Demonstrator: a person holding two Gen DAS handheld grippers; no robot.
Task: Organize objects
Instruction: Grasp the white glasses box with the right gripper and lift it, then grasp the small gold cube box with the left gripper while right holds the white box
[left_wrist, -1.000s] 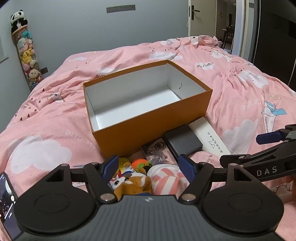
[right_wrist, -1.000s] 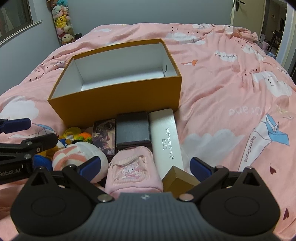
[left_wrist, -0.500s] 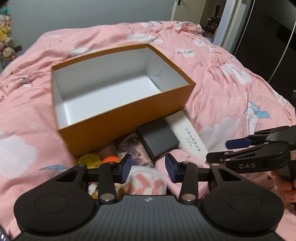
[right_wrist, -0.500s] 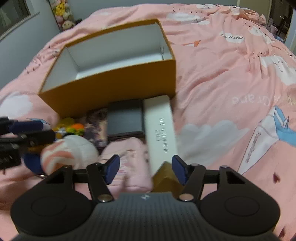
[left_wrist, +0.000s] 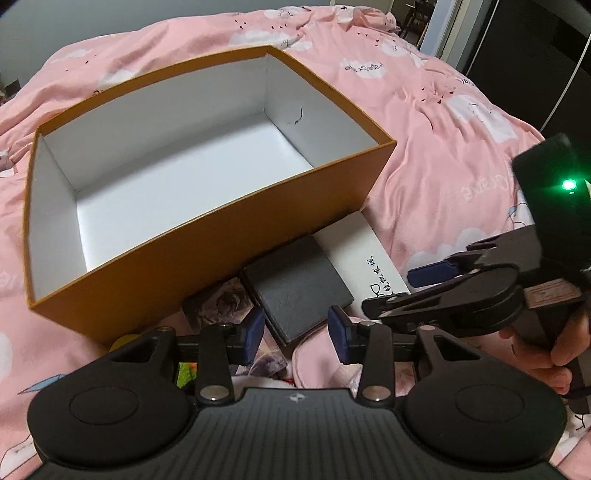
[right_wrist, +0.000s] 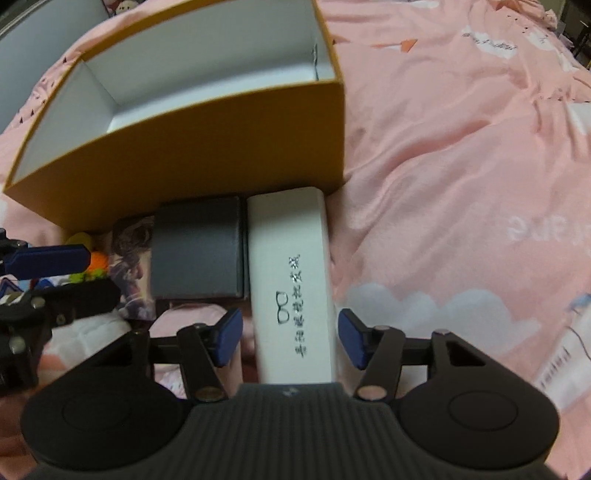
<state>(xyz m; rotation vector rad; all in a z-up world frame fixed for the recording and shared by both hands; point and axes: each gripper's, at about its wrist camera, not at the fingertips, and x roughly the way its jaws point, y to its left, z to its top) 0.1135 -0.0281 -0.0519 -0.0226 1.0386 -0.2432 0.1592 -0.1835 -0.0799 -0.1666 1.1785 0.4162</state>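
Right wrist view: my right gripper (right_wrist: 290, 338) sits low over the white glasses case (right_wrist: 291, 273), its fingers apart and straddling the case's near end, one blue pad (right_wrist: 229, 332) on each long side with a visible gap to the case, so nothing is held yet. The case lies flat on the pink duvet (right_wrist: 461, 147), its far end touching or just short of the front wall of the orange box (right_wrist: 207, 147); I cannot tell which. Just beside it on the left lies a dark grey flat box (right_wrist: 197, 249), then a printed card or booklet (right_wrist: 131, 266).

Left wrist view: my left gripper (left_wrist: 295, 334) hovers above the dark grey flat box (left_wrist: 295, 288) and a pink pouch (left_wrist: 317, 362), fingers moderately apart and holding nothing. The orange box (left_wrist: 221, 266) stands open with a bare white floor. The glasses case (left_wrist: 362, 258) shows here between the grey box and the right gripper (left_wrist: 436, 273).

Handling, as I judge it: the case looks rigid, light and smooth-skinned, so the pads may slide if I pinch near an end. I would take it across the two long sides, nearer its middle than where the pads stand now, so it does not tip when lifted. The soft duvet gives under pressure, so pressing down risks burying the fingertips. The neighbouring grey box lies close on the left, leaving little room for that pad.
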